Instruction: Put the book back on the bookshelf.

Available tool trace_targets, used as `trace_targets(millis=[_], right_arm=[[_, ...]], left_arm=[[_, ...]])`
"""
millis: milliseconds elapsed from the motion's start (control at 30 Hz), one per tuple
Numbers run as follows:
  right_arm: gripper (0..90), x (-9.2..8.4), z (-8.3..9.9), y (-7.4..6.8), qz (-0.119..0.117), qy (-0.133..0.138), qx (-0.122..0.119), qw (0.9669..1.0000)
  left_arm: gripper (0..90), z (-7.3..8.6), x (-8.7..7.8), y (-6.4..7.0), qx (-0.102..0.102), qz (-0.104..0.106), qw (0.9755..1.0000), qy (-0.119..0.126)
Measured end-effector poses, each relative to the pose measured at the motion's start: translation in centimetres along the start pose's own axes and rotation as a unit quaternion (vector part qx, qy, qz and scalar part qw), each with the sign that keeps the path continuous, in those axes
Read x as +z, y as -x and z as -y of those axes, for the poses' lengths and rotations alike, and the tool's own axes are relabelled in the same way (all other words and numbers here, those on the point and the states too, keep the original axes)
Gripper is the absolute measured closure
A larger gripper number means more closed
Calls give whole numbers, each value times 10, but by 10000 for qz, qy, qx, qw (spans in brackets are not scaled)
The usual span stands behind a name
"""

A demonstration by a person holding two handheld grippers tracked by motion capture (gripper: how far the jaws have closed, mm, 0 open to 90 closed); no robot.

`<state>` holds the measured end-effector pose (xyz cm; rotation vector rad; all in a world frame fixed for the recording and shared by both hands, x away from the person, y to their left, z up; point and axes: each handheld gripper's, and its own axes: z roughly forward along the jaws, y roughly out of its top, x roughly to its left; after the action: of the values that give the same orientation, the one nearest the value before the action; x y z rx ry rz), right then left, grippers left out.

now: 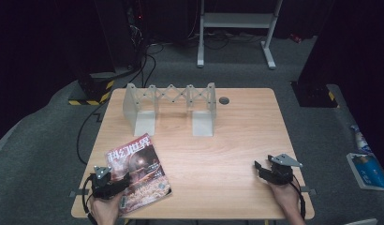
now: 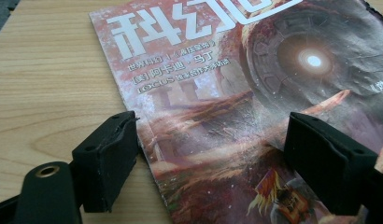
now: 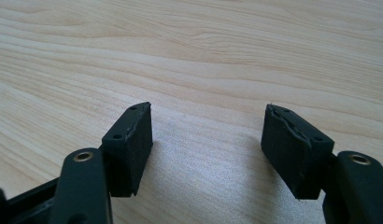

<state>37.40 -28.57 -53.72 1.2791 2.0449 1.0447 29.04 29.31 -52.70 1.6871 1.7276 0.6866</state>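
One glossy, flat magazine (image 1: 138, 173) with a red cover lies at the near left corner of the pale wood-grain bench (image 1: 227, 140). One grey folding metal rack (image 1: 169, 108) stands by the far edge. Two black tools: left tool (image 2: 210, 163) wide over the magazine's spine edge, right tool (image 3: 208, 149) wide, holding nothing.

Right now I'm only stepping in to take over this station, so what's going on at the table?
A person holds a gripper in each hand at a wooden table. The left gripper is at the near edge of a magazine lying flat, fingers open, one beside its spine and one over the cover. The right gripper rests open over bare wood. A grey folding rack stands at the far side, untouched.
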Motion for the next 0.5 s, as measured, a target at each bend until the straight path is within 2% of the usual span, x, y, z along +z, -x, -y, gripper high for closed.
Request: trace_targets(millis=[500], right_arm=[[339, 0, 0, 0, -10, -17, 9, 10000]], left_arm=[[188, -1, 1, 21, 124, 136, 9998, -71]])
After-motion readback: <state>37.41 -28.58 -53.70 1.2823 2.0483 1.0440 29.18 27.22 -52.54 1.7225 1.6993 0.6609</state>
